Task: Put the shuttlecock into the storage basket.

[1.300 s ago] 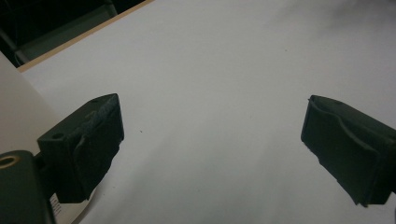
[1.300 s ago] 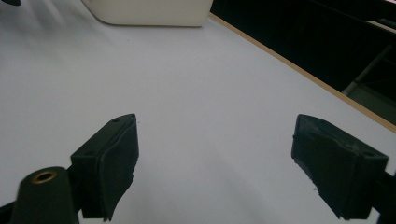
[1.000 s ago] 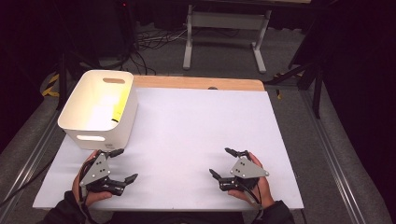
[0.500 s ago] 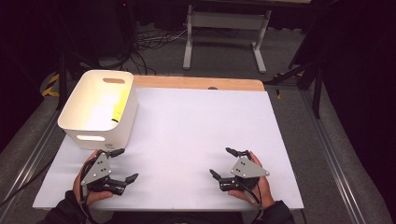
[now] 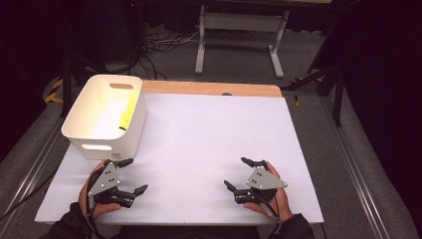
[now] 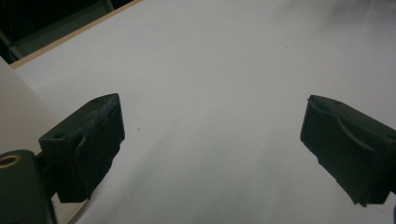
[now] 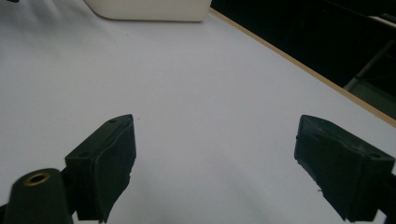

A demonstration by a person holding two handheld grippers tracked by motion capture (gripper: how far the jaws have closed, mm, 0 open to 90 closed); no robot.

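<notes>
A white bin (image 5: 82, 130) with handle slots stands at the table's left, with something yellow (image 5: 127, 113) inside it. Just in front of the bin my left gripper (image 5: 133, 175) rests low over the white table (image 5: 209, 134), open, nothing between its jaws. At the front right my right gripper (image 5: 237, 172) is open too and holds nothing. The left gripper view has wide-apart pads (image 6: 95, 140) over bare table, with the bin's wall (image 6: 16, 112) at the left. In the right gripper view the bin (image 7: 149, 9) lies far ahead beyond the spread jaws.
A wooden strip (image 5: 209, 88) runs along the table's far edge. Beyond it are a grey metal stand (image 5: 239, 30) and cables (image 5: 164, 42) on the floor. Rails (image 5: 358, 164) flank the table on both sides.
</notes>
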